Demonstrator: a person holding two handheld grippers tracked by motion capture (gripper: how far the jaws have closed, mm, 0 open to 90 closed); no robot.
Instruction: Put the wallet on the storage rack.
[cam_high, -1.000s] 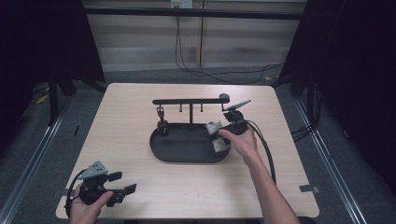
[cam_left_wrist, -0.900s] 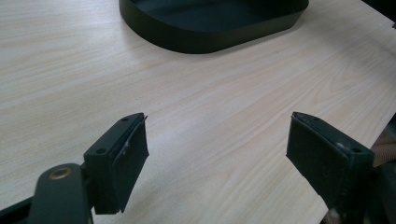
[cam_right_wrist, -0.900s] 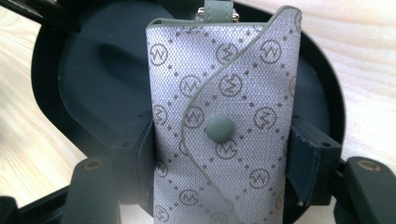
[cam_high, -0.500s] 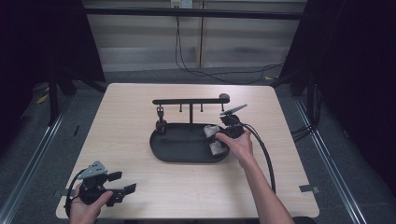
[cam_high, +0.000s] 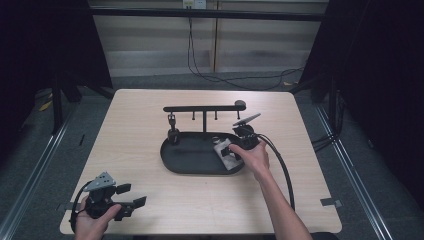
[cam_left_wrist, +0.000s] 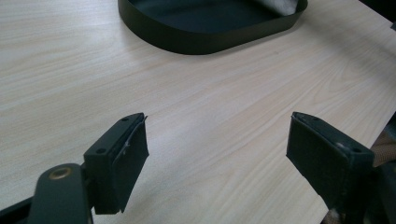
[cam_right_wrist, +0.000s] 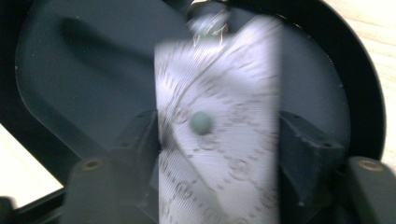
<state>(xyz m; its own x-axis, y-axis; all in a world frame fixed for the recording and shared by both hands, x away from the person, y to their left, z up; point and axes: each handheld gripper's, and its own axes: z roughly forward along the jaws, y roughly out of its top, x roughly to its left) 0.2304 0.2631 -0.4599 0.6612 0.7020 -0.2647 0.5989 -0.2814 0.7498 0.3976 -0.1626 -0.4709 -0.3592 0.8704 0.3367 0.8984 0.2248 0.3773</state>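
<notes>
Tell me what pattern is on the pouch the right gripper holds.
Pale grey pouch with a repeating dark monogram print; clearest in the right gripper view.

Matt black tray (cam_high: 190, 162), pale smooth wood-grain table (cam_high: 135, 130), patterned woven pouch (cam_right_wrist: 219, 140).

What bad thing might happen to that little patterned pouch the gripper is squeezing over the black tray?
The right gripper pinches the patterned pouch only by its side edges, so it might slip and drop into the black tray. Its shiny metal clip hangs loose and could catch on the hook stand close behind. The left gripper sits open, far off, so it couldn't help catch.
</notes>
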